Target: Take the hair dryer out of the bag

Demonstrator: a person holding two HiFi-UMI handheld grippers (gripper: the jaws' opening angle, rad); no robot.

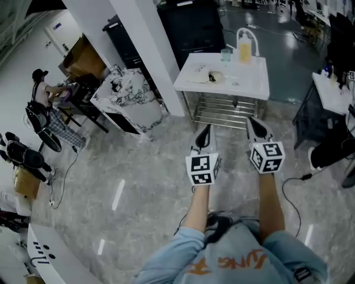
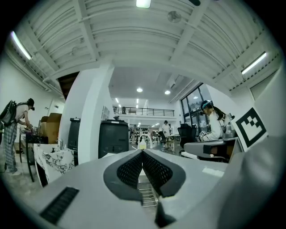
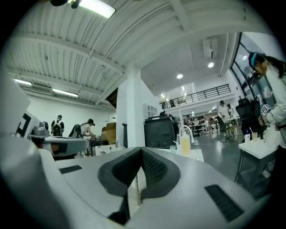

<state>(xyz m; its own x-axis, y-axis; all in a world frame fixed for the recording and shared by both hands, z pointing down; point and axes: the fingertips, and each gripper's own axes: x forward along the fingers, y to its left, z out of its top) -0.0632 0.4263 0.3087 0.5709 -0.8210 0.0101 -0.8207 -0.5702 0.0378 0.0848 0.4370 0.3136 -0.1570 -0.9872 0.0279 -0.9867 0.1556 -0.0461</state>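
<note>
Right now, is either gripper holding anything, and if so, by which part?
Nothing is held. The left gripper and the right gripper each have their jaws shut together with nothing between them, short of the white table.

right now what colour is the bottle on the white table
The bottle is pale yellow; the head view shows it best.

Left claw (image 2: pixel 142 152): level, jaws pressed together, nothing between them.
Beyond the tips: pale bottle (image 2: pixel 142 144); wire shelf (image 2: pixel 146 196) lower down.
Left of centre: dark cabinet (image 2: pixel 113 139), white pillar (image 2: pixel 85 125), marble-patterned cloth (image 2: pixel 56 162).
Far left: person with backpack (image 2: pixel 12 123), bent over a desk.
Right: person in white top (image 2: pixel 214 123); marker cube (image 2: pixel 251 126) at the edge.
Overhead: ribbed ceiling, lamp (image 2: pixel 143 3).
</note>
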